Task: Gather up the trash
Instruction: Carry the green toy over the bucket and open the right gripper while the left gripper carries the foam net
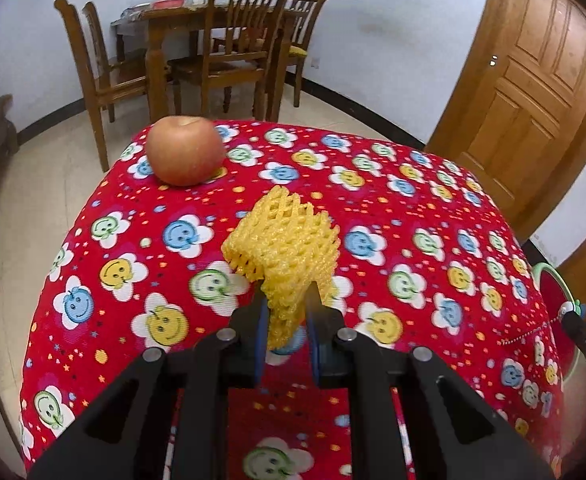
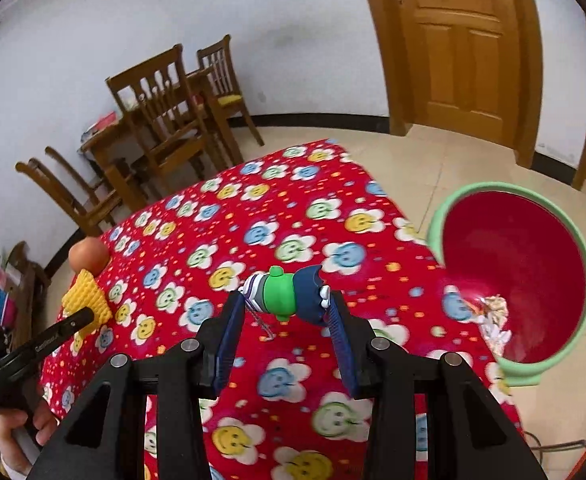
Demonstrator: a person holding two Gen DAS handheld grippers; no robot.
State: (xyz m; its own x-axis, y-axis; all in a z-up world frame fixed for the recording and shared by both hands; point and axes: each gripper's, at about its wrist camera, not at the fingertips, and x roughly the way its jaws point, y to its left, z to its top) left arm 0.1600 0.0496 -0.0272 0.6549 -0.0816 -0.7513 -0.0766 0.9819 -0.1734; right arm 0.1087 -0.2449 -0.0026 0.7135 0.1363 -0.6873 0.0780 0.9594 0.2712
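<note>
My left gripper is shut on a yellow foam fruit net and holds it above the red flowered tablecloth; the same net and left gripper show at the left of the right wrist view. My right gripper is shut on a small green and navy toy figure with a bead chain hanging under it, above the cloth. A red bin with a green rim stands on the floor right of the table, with crumpled scraps inside.
An apple sits near the table's far left corner; it also appears as the apple in the right wrist view. Wooden chairs and a dining table stand by the wall. A wooden door is at the far right. A hand grips the left tool.
</note>
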